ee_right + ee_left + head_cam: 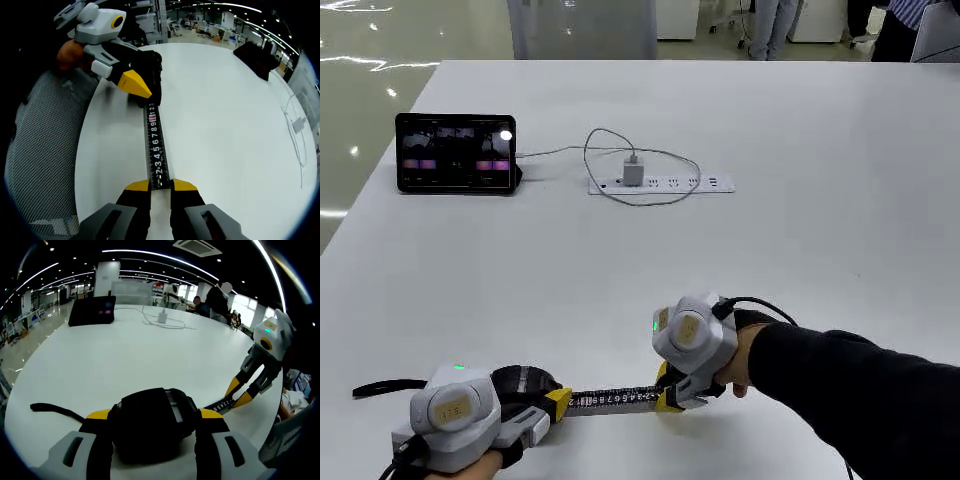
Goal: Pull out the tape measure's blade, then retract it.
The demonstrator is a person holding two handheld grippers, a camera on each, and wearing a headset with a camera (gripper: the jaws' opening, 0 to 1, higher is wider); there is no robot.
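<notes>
The left gripper [154,415] is clamping its jaws around the black tape measure case [525,383]. The case is sitting on the white table [770,220] at the person's near left, with its strap [385,387] trailing off further left. A short run of blade [154,145] is lying flat on the table, reaching rightward from the case. The right gripper [160,186] is pinching the blade's tip, its jaws nearly closed on it. The pull-out looks barely begun. To do it well, the left should be pinning the case firmly. The right should be drawing straight along the blade's line, low and level, so the blade is neither kinking nor slipping free.
</notes>
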